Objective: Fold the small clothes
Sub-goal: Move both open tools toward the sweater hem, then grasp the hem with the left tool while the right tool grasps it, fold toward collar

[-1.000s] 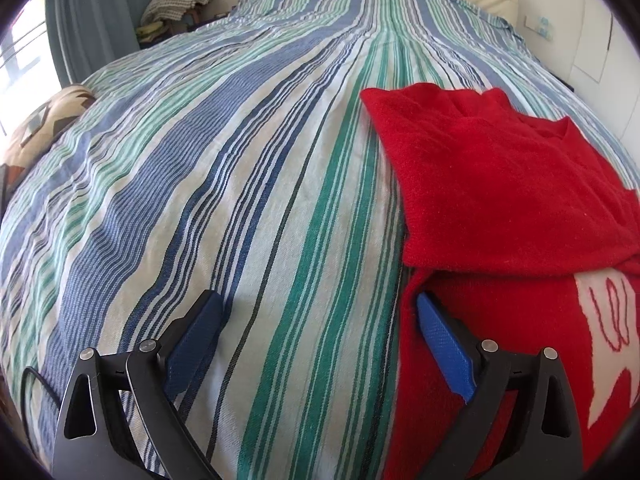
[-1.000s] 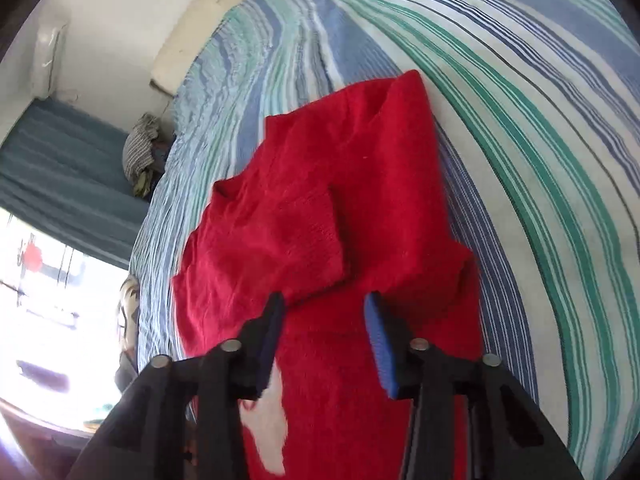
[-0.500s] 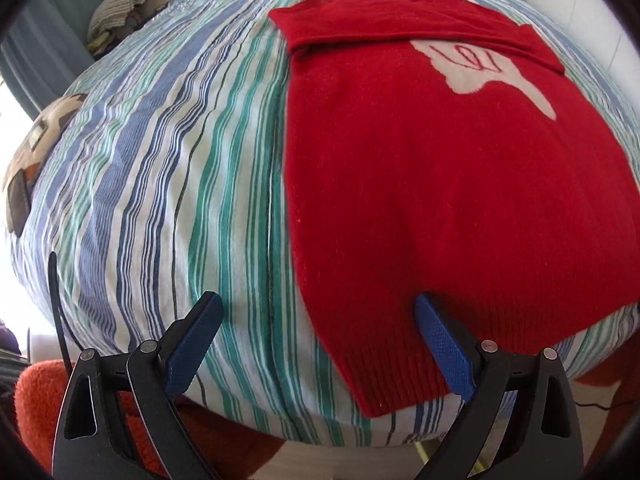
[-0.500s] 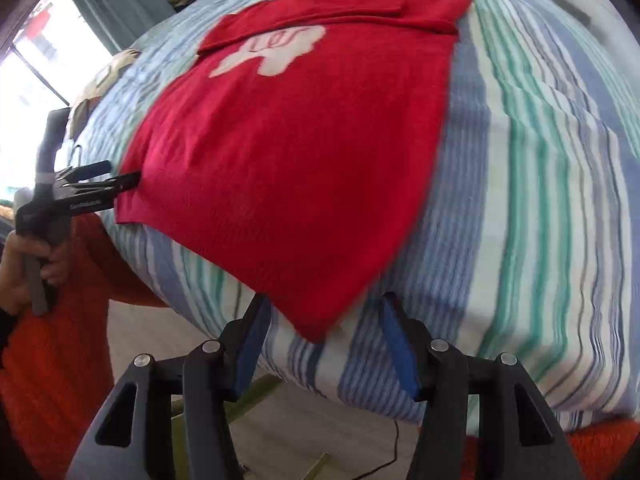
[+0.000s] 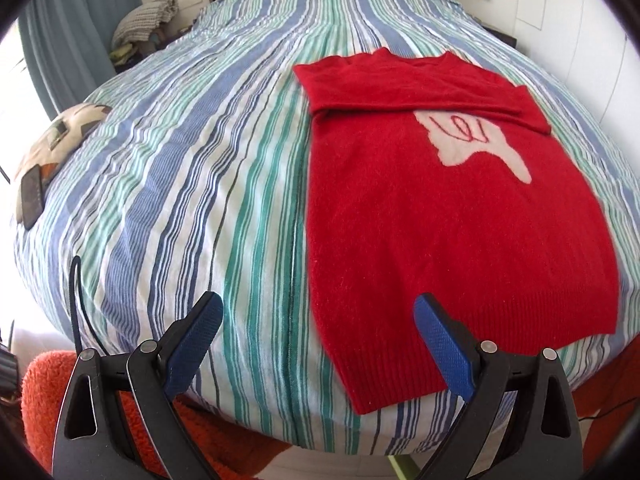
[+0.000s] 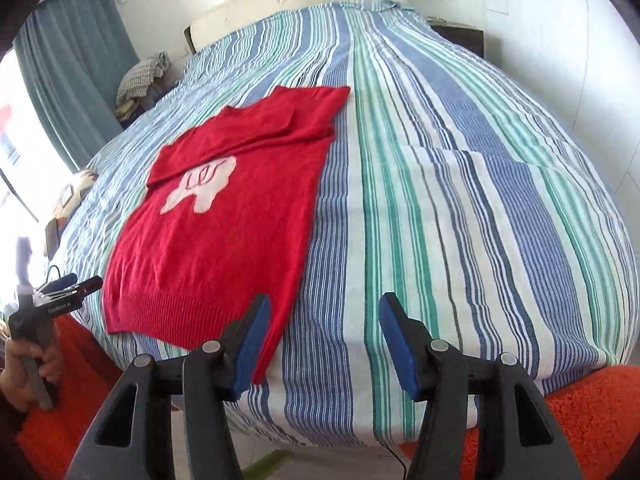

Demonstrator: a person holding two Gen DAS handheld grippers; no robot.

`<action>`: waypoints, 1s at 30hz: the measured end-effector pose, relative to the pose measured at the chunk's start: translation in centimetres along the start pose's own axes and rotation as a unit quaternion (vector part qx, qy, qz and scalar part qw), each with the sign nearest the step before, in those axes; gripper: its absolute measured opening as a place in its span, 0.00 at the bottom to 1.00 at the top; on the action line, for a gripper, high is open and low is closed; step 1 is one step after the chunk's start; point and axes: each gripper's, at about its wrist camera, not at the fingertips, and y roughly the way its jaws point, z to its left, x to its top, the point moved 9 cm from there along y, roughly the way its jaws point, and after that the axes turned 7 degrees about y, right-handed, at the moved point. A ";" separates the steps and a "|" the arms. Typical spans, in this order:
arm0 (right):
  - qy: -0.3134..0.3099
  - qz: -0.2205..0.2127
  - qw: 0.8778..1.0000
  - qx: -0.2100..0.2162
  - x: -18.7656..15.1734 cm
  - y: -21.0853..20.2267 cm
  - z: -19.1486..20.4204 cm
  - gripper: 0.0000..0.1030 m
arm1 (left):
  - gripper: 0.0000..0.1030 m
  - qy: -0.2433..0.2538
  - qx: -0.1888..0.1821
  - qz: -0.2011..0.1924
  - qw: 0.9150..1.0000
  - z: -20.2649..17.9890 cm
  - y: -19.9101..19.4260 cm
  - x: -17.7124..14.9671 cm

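Observation:
A red sweater (image 5: 440, 220) with a white motif lies flat on the striped bed (image 5: 200, 160), its sleeves folded across the top and its ribbed hem at the bed's near edge. My left gripper (image 5: 318, 308) hovers open over the hem's left corner, with nothing gripped. My right gripper (image 6: 325, 304) is open too; its left finger (image 6: 252, 332) overlaps the hem's right corner in the view, and only bedspread lies between the pads. The right wrist view shows the sweater (image 6: 224, 232) and, at the far left, the left gripper (image 6: 76, 284) held by a hand (image 6: 28, 364).
An orange rug (image 5: 40, 380) lies below the bed's foot. A patterned cushion (image 5: 68, 132) and a dark phone (image 5: 32, 196) sit at the bed's left edge, with a black cable (image 5: 76, 304) hanging there. Piled clothes (image 5: 144, 20) rest near the curtain.
Both grippers have drawn back from above the sweater to the foot of the bed, so the whole sweater now shows. The right view has rolled upright. Both stay open.

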 end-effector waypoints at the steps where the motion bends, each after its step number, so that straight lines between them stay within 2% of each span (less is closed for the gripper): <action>1: 0.005 -0.008 1.000 0.000 0.3 -0.2 0.1 0.55 | 0.94 -0.001 0.003 0.001 1.000 0.2 0.1 0.0; 5: 0.013 -0.030 0.999 0.007 1.4 -0.8 0.4 0.55 | 0.94 0.000 0.020 0.004 1.000 0.7 0.3 -0.3; 14: -0.001 -0.049 0.999 0.018 1.4 -1.3 1.7 0.55 | 0.94 0.006 0.043 -0.002 0.999 1.2 -0.7 -0.5; 19: -0.004 -0.077 0.996 0.032 1.9 -2.8 2.3 0.55 | 0.94 -0.008 0.037 -0.017 0.999 1.9 -2.8 0.0; 21: -0.003 -0.082 0.996 0.041 2.1 -3.2 2.5 0.58 | 0.94 -0.023 0.030 -0.013 0.999 2.5 -3.3 0.1; 24: 0.009 -0.072 0.996 0.053 2.2 -2.8 2.3 0.61 | 0.96 -0.055 0.018 -0.018 0.998 4.0 -3.3 -0.2; 26: 0.028 -0.057 0.996 0.066 2.0 -2.1 1.8 0.61 | 0.96 -0.071 0.007 0.002 0.997 4.6 -1.8 -1.6; 28: 0.047 -0.032 0.995 0.085 1.5 -1.1 1.6 0.61 | 0.93 -0.075 -0.010 0.050 0.996 4.5 0.1 -3.1; 30: 0.056 0.000 0.992 0.113 0.6 -0.1 2.2 0.61 | 0.91 -0.078 -0.034 0.053 0.995 4.1 0.5 -3.2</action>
